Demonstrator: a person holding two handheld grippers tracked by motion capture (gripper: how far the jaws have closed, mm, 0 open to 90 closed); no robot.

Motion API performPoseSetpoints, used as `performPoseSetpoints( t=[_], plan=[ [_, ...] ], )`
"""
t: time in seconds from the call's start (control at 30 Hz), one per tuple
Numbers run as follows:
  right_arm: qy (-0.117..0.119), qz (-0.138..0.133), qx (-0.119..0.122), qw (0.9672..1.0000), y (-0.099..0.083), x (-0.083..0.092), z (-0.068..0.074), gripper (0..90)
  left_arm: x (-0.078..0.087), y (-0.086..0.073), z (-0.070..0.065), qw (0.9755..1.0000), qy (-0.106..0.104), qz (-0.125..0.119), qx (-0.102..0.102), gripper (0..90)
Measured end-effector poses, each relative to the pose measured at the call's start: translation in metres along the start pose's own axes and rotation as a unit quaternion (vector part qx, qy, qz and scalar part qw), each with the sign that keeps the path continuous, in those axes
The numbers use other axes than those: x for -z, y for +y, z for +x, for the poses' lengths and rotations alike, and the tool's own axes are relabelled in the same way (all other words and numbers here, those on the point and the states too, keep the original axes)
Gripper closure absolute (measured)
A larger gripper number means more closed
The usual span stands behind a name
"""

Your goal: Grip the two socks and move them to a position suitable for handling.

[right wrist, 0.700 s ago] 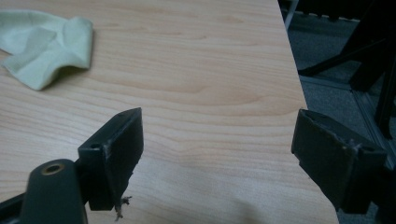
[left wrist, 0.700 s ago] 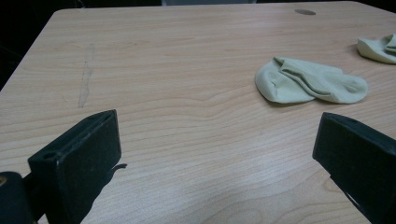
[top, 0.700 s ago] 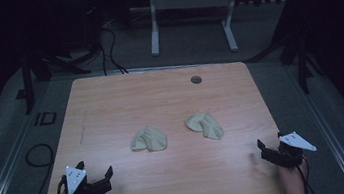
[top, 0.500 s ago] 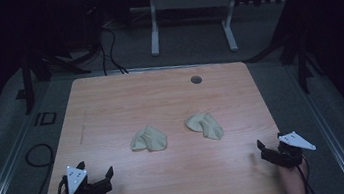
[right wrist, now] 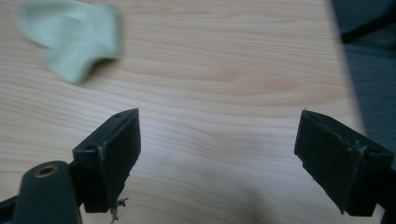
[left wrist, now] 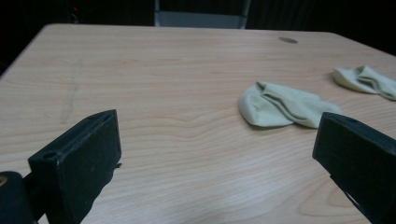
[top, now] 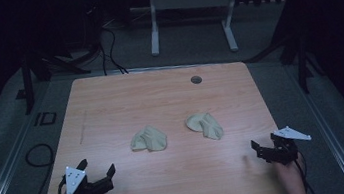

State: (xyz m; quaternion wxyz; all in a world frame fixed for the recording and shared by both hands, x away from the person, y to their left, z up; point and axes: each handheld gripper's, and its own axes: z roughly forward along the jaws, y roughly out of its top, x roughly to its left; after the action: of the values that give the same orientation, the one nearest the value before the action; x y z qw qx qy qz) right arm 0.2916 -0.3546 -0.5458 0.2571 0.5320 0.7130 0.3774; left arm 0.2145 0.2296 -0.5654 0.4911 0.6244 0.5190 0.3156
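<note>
Two crumpled pale green socks lie near the middle of the wooden table [top: 110, 105]: the left sock [top: 149, 139] and the right sock [top: 205, 125]. My left gripper [top: 97, 166] hovers at the front left corner, open and holding nothing. In the left gripper view, the left gripper [left wrist: 218, 123] frames the left sock [left wrist: 285, 105] ahead on the right, with the right sock [left wrist: 364, 80] beyond it. My right gripper [top: 262, 141] sits at the front right edge, open and holding nothing. In the right gripper view, the right gripper [right wrist: 220, 120] points at bare wood, and the right sock [right wrist: 74, 32] is blurred at upper left.
A round grommet [top: 196, 79] is set into the table near its far edge. Beyond the table stand a white metal frame [top: 188, 4] and cables [top: 107, 45] on the grey floor. The table's right edge [right wrist: 343, 70] runs close to my right gripper.
Both grippers have barely shifted near the front edge and stay open. The socks have not moved.
</note>
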Motion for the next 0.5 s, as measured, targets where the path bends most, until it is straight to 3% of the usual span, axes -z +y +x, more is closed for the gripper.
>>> performPoseSetpoints(
  t=[0.13, 0.5],
  plan=[
    [0.018, 0.02, 0.019, 0.9994, 0.009, -0.006, 0.011, 13.9, -0.002, 0.0, -0.005, 0.9994, -0.004, 0.035, -0.002, 1.2],
    [0.045, 0.029, 0.016, 0.9984, 0.035, -0.023, 0.028, 14.0, 0.0, 0.0, -0.012, 0.9979, -0.023, 0.058, -0.015, 1.2]
  ],
)
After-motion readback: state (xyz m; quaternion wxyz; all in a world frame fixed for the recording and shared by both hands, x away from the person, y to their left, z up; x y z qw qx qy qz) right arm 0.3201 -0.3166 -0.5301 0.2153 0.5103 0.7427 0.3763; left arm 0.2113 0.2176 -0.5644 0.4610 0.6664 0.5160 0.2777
